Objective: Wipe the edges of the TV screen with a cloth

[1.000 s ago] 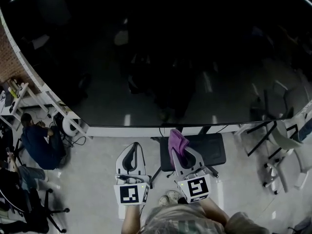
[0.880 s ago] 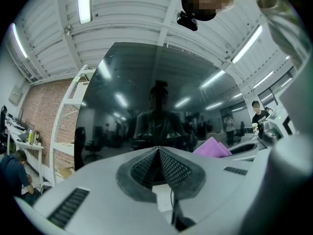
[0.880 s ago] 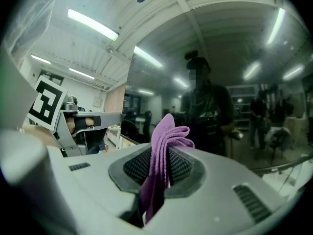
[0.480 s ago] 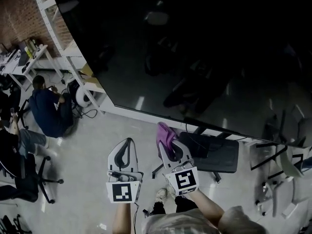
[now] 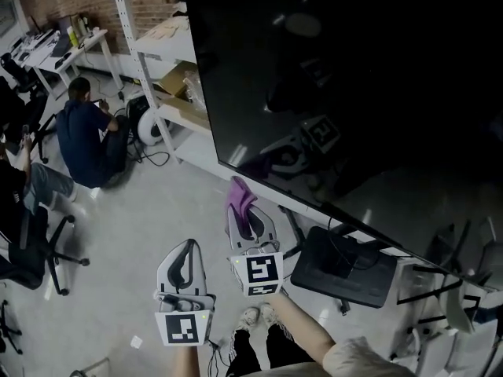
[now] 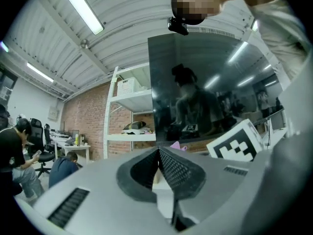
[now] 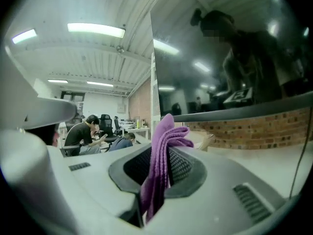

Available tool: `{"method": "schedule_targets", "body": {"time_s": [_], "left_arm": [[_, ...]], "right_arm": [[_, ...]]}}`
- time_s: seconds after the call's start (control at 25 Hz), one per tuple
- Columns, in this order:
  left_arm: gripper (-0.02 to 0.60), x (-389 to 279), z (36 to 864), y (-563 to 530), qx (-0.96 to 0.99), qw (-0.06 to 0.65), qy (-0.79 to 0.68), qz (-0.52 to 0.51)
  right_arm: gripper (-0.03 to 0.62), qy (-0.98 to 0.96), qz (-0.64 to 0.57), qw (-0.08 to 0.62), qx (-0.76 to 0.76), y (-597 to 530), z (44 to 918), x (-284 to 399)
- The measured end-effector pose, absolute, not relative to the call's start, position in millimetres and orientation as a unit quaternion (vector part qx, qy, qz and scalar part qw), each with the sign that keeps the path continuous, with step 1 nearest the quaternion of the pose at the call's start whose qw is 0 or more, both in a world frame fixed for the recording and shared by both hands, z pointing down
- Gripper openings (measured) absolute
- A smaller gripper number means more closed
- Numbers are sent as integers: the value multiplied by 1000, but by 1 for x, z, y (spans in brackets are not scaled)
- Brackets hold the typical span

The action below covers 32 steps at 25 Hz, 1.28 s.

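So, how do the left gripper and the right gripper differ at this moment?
The right gripper is shut on a purple cloth, while the left gripper is shut with nothing between its fingers. The right gripper is held close to the lower edge of the TV, while the left gripper sits further back from it. Both look alike in build.

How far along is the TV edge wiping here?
Done: the purple cloth is clamped in the right gripper. In hand: it sits just below the bottom-left corner of the TV screen; contact isn't clear. Left: wiping the edges; no wiped stretch shows. The left gripper is shut, empty.
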<state>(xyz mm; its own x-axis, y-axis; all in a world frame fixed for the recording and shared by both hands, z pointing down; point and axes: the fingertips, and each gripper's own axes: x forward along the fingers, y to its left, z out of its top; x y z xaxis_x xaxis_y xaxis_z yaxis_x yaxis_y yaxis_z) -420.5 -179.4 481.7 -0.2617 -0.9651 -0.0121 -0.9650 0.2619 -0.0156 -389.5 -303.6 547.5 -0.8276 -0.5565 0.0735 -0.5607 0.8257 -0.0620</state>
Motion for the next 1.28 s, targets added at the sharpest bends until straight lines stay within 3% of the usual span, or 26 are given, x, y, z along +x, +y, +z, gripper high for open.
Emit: {"method": "schedule_targets", "body": {"time_s": [0.68, 1.28], "left_arm": [[15, -449, 527, -143, -560, -21, 828, -33], [15, -431, 526, -144, -567, -34, 822, -34]], "right_arm": [[63, -953, 22, -35, 301, -340, 533, -454], [63, -941, 22, -58, 334, -345, 518, -415]]}}
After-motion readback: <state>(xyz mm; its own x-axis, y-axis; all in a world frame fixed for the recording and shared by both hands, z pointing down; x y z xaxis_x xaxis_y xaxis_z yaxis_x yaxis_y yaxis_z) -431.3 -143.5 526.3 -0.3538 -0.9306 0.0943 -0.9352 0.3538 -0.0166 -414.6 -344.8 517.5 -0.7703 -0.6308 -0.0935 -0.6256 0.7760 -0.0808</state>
